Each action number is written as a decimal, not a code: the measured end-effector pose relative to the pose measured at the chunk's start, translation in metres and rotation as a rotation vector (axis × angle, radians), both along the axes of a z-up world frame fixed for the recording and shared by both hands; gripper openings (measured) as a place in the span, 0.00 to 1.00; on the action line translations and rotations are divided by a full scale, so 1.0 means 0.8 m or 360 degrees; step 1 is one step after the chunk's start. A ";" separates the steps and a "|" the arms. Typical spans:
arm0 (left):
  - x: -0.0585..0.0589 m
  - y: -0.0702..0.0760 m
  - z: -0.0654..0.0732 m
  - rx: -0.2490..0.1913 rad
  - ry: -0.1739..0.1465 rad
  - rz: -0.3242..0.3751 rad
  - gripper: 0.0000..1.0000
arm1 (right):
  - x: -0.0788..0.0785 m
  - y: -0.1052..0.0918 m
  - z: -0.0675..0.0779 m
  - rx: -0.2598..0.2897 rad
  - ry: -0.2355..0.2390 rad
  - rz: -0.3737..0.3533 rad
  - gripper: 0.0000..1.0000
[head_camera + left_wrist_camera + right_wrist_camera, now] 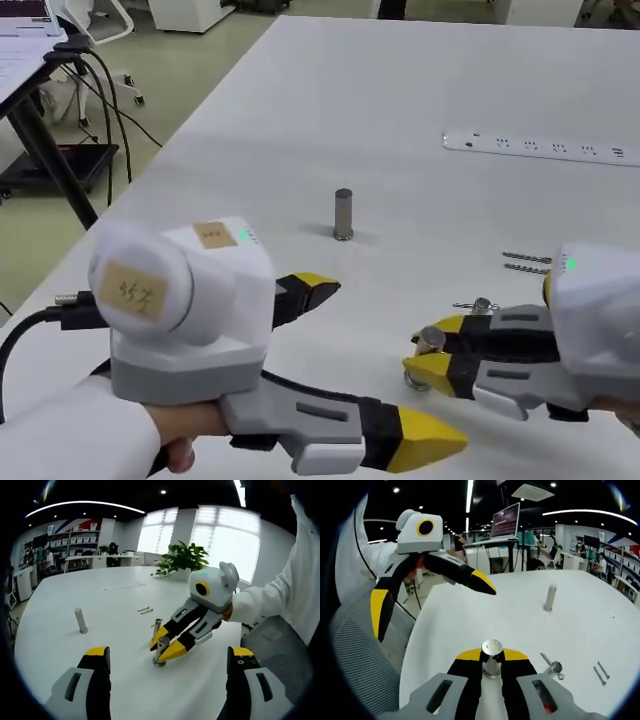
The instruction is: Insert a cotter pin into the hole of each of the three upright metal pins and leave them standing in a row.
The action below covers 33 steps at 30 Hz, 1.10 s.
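The right claw [492, 660] is pinching a short shiny metal pin [492, 649], probably hard and slippery, needing a firm middle hold. The left claw [380, 365] is sitting wide open beside that pin.

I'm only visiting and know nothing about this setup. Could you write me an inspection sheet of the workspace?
Surface: white table.
Job's things: one metal pin standing alone; second pin gripped; third pin beside it, apparently with a cotter pin through it; two loose cotter pins.
Clutter: power strip.
Grippers: left hand-held gripper open; right hand-held gripper shut on the second pin.
Cables: black cables beside a desk, off the table.
Surroundings: office room, potted plant.
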State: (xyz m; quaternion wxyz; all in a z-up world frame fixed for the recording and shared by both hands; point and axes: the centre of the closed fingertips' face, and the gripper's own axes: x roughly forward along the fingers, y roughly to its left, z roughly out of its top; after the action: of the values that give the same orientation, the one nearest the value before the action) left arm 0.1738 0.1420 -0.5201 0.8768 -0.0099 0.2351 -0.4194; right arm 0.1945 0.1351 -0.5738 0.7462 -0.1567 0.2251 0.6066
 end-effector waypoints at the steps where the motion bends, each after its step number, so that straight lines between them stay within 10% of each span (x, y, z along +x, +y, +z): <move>1: -0.001 0.000 -0.002 0.0006 0.0004 -0.0001 0.96 | 0.000 -0.001 -0.003 -0.0006 0.0004 0.0000 0.08; 33: -0.004 -0.003 -0.007 0.0014 0.0027 -0.0023 0.96 | -0.004 0.006 0.003 0.0079 -0.0012 0.0005 0.22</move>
State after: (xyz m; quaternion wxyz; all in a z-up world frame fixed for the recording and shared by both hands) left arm 0.1706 0.1397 -0.5260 0.8716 -0.0079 0.2446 -0.4247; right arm 0.1914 0.1397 -0.5715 0.7498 -0.1408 0.2069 0.6125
